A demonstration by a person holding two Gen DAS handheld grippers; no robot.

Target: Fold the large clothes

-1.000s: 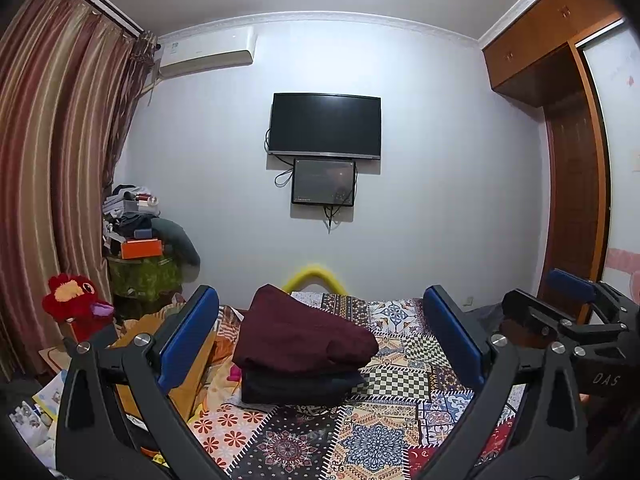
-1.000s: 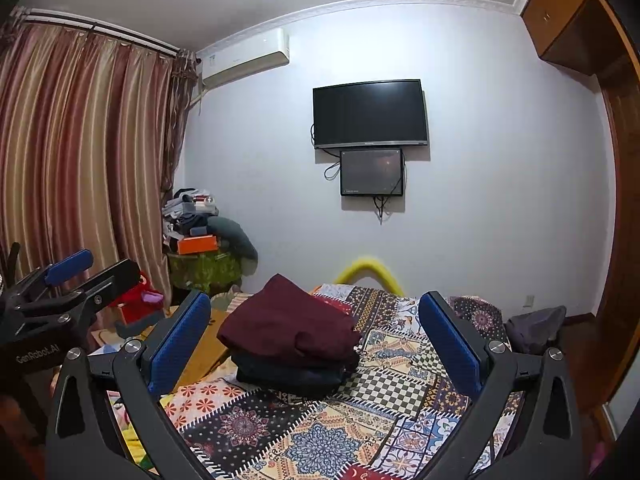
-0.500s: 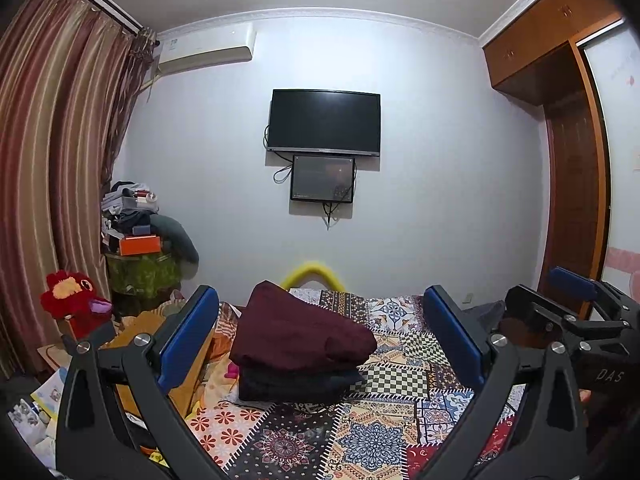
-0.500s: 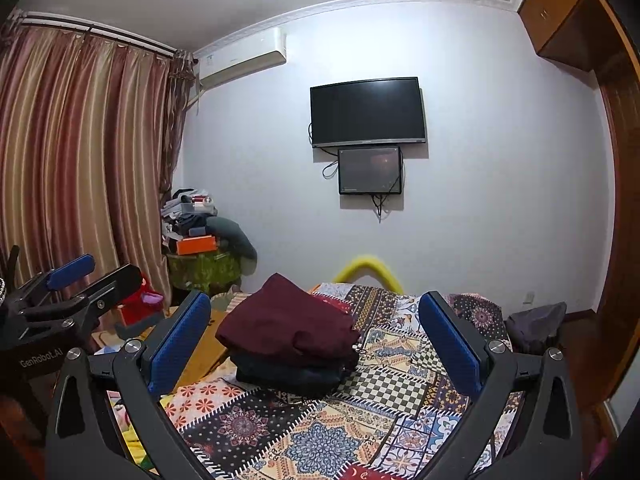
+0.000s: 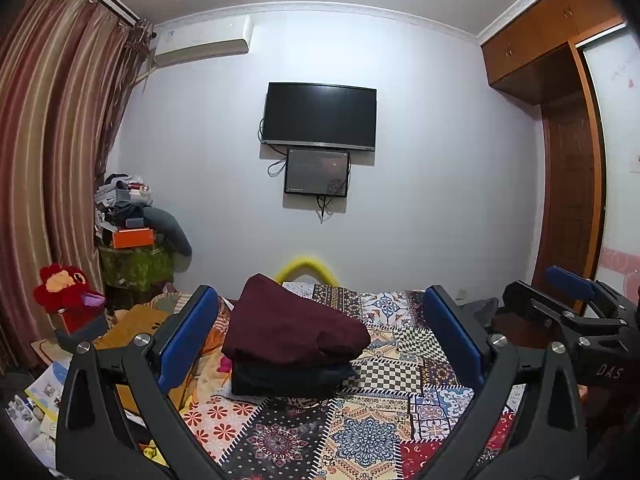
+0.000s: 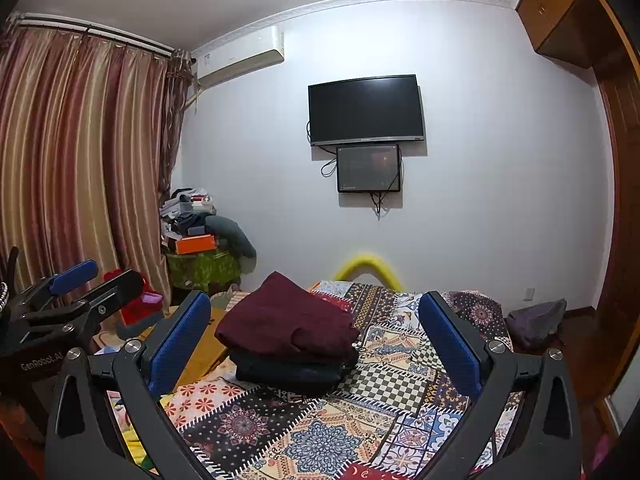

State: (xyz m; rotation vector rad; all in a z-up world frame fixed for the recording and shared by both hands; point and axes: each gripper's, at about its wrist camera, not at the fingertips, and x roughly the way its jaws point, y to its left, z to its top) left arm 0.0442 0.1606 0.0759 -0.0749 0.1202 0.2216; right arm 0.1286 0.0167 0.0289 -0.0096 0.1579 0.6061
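Left wrist view: left tongs (image 5: 320, 340) spread wide, blue pads (image 5: 188, 338) well apart, nothing between them, held above the patchwork bedspread (image 5: 360, 432). Folded maroon garment (image 5: 292, 328) lying on top of a folded dark garment (image 5: 288, 378), both stacked on the bed, near its left edge. Right tongs (image 5: 568, 300) visible at the right margin, held clear of the stack. Black television (image 5: 320, 118) on the far wall, smaller screen (image 5: 317, 172) directly below it, air conditioner (image 5: 202, 42) upper left, striped curtain (image 5: 44, 160) at left, red plush toy (image 5: 66, 296) beside the bed. Right wrist view: right tongs (image 6: 316, 338) likewise released, pads (image 6: 450, 342) far apart and gripping nothing. Same two-garment stack (image 6: 286, 340) framed between the pads, further back on the bedspread, not touched. Left tongs (image 6: 80, 292) at the left margin, apart from the stack. Yellow curved tube (image 6: 370, 266) at the far end of the bed.
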